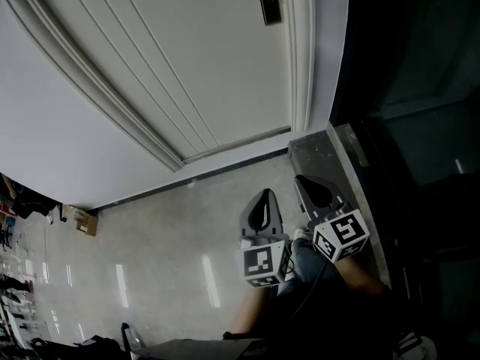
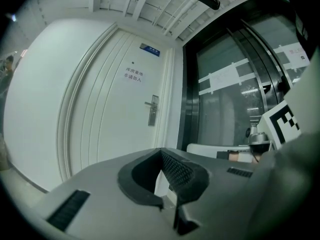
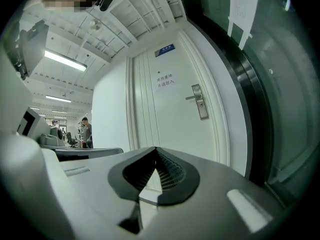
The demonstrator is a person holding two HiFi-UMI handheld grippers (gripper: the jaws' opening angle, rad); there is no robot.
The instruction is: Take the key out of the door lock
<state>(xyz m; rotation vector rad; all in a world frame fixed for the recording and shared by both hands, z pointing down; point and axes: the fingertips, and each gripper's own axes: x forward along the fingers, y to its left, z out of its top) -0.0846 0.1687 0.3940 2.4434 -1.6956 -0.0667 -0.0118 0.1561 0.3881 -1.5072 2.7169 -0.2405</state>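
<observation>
Well short of door, nothing held
Left gripper [image 1: 262,203] and right gripper [image 1: 315,191] both closed, empty. Door lock [image 3: 199,101] well ahead, key too small to see. Get close, open one gripper, square up level on key.

The dark metal lock plate with lever handle [image 1: 270,2] is cut by the head view's top edge; any key in it, and the print on the white paper notice [image 3: 166,81], are too small to tell.
</observation>
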